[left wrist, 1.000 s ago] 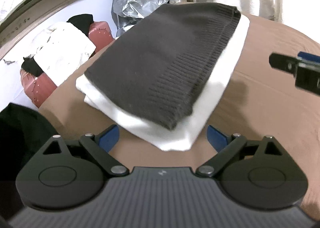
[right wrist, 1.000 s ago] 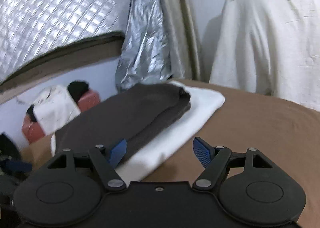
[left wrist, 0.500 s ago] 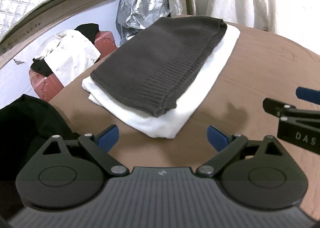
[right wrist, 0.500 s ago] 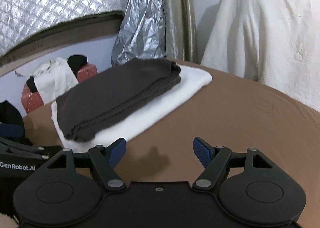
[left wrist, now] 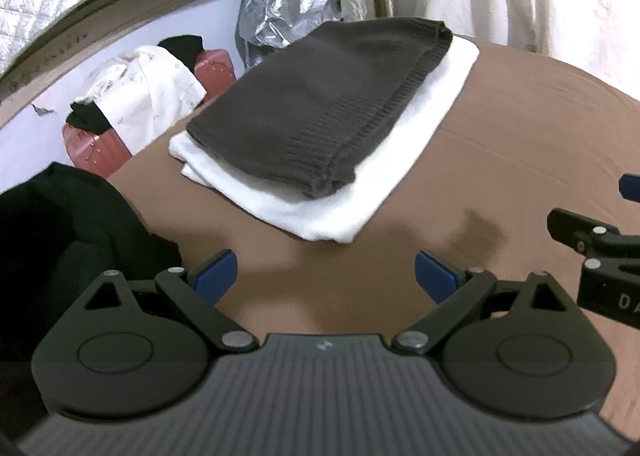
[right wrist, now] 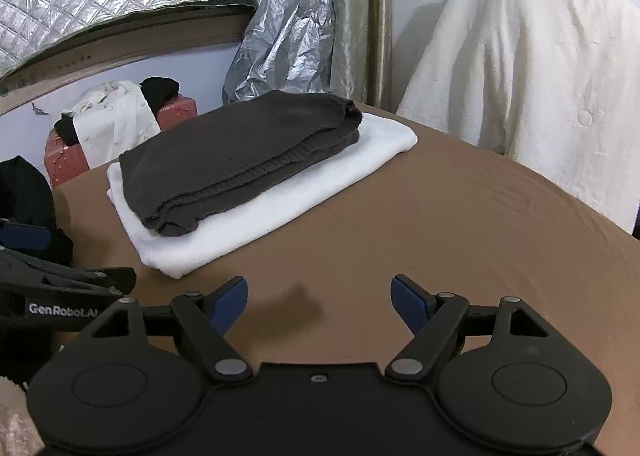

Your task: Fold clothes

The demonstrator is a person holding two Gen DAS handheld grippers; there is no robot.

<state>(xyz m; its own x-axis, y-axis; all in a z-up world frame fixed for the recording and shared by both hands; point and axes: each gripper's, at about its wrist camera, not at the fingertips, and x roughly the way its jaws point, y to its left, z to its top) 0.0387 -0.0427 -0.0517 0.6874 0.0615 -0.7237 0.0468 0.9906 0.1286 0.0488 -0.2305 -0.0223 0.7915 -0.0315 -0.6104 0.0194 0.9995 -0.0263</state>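
Folded dark sweater atop white garment, black clothing beside left tongs.

black garment cut off at left edge, right gripper partly out of frame

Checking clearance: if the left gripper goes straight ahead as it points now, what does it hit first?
Probably the folded white garment under the dark knit sweater; only bare brown sheet lies before it. Left gripper is open; depth is uncertain.
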